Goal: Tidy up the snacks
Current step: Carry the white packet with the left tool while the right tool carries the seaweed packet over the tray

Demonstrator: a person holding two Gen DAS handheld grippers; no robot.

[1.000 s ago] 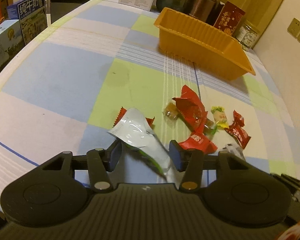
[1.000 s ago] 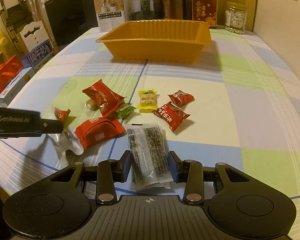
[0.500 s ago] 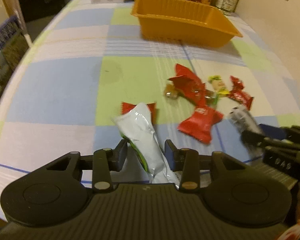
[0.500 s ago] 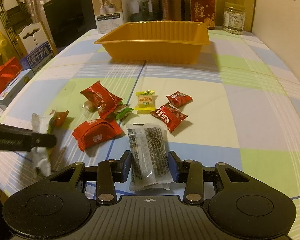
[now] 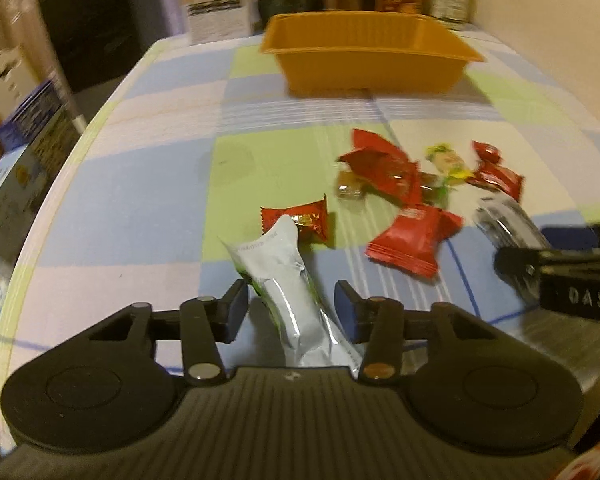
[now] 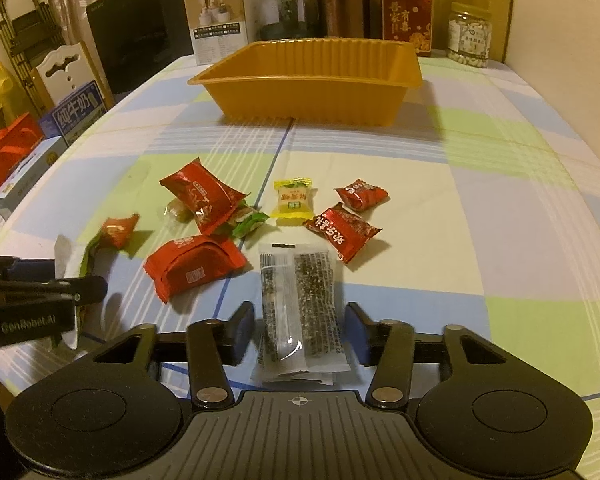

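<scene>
Your left gripper [image 5: 290, 310] has the silver packet [image 5: 282, 276] between jaws just reopening, pads not pressing – its long axis runs forward. Your right gripper [image 6: 299, 330], jaws just widened, straddles the seaweed packet [image 6: 300, 304] lying lengthwise, gaps either side. The orange tray [image 6: 312, 96] sits straight ahead, beyond the scattered candies.

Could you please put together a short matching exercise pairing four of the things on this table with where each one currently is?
Things:
1. silver packet
2. seaweed packet
3. orange tray
4. yellow candy

Places:
A. at the far end of the table, nothing visible inside
B. between the right claw's open fingers
C. between the left claw's fingers
D. loose among the red wrappers

Pairs: 1-C, 2-B, 3-A, 4-D
</scene>
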